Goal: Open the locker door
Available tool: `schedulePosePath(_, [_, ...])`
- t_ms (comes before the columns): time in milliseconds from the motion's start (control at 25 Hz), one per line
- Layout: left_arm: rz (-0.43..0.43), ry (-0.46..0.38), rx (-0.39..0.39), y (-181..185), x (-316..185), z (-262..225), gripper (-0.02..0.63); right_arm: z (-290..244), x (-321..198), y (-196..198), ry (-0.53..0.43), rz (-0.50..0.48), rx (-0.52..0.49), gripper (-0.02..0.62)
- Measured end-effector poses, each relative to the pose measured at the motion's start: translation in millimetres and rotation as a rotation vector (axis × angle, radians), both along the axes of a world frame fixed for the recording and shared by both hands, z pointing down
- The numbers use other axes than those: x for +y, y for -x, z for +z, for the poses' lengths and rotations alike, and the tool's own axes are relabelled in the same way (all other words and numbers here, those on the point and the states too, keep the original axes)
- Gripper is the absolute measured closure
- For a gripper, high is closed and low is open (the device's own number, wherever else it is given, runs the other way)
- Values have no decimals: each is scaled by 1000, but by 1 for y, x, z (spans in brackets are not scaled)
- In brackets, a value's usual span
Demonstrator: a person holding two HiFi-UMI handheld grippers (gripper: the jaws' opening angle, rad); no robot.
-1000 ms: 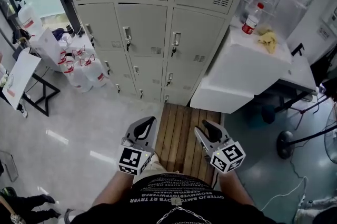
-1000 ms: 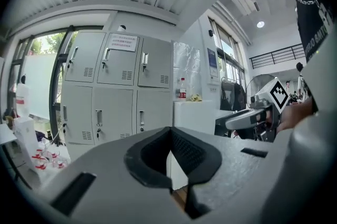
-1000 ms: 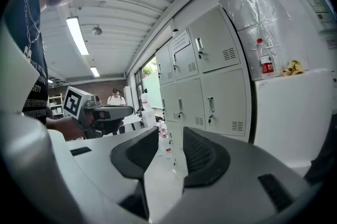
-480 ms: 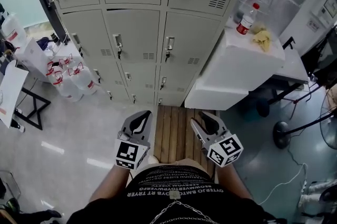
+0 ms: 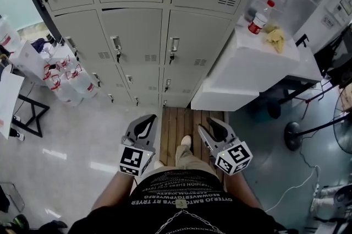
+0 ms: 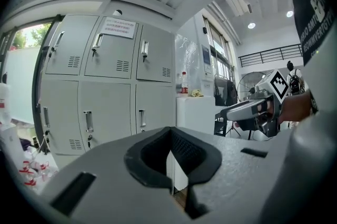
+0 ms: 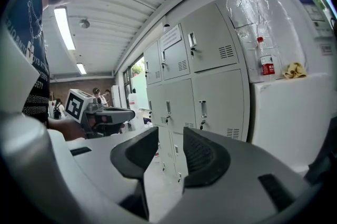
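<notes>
A bank of grey lockers (image 5: 132, 34) fills the top of the head view, all doors closed, with upright handles (image 5: 116, 43) and keys in the locks. Both grippers are held out in front of the person's body, well short of the doors. My left gripper (image 5: 144, 128) has its tips together and nothing in it; from the left gripper view (image 6: 171, 136) it looks at the lockers (image 6: 105, 112). My right gripper (image 5: 215, 131) stands open and empty, a clear gap between its pads (image 7: 171, 138), and faces the lockers (image 7: 210, 96).
A white cabinet (image 5: 247, 67) stands right of the lockers, carrying a red-capped bottle (image 5: 258, 19) and a yellow cloth (image 5: 276, 37). Water jugs (image 5: 71, 81) sit on the floor at the left. Wooden boards (image 5: 179, 120) lie before the lockers. A fan stand (image 5: 294, 136) is at the right.
The person has walked toward the lockers with both grippers, so the doors now look larger and nearer. A foot has stepped onto the wooden boards. Neither gripper's jaws changed.
</notes>
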State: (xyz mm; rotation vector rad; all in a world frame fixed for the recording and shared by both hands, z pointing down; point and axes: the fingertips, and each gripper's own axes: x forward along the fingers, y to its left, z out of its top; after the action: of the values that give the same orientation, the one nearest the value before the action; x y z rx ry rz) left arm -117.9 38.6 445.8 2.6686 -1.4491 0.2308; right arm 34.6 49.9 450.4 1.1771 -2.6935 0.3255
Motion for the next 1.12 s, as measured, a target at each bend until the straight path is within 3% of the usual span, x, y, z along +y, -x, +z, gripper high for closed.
schedulePosePath(640, [-175, 40, -62, 0, -125, 13, 612, 8, -154, 12, -30, -214, 10, 466])
schedulePosePath(1040, [-296, 85, -1, -13, -187, 17, 612, 8, -212, 7, -12, -368, -8, 468])
schedulePosePath(1120, [-317, 93, 40, -17, -196, 16, 612, 10, -221, 4, -6, -388, -14, 468])
